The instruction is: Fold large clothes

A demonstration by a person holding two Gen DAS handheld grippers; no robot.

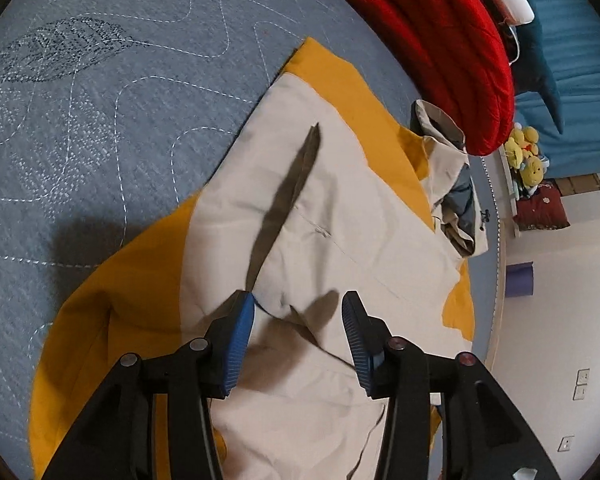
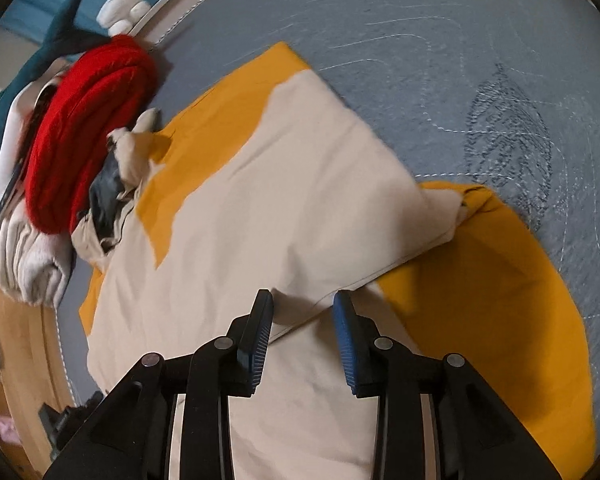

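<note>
On the grey quilt the beige-and-yellow jacket lies folded, its long axis running away from me toward the collar. My left gripper and right gripper, 2 sets of jaws apart and empty, hover over its near edge, about equally close.

light: bright, hard shadows | blur: right view | edges: fisheye-bent, dark
</note>
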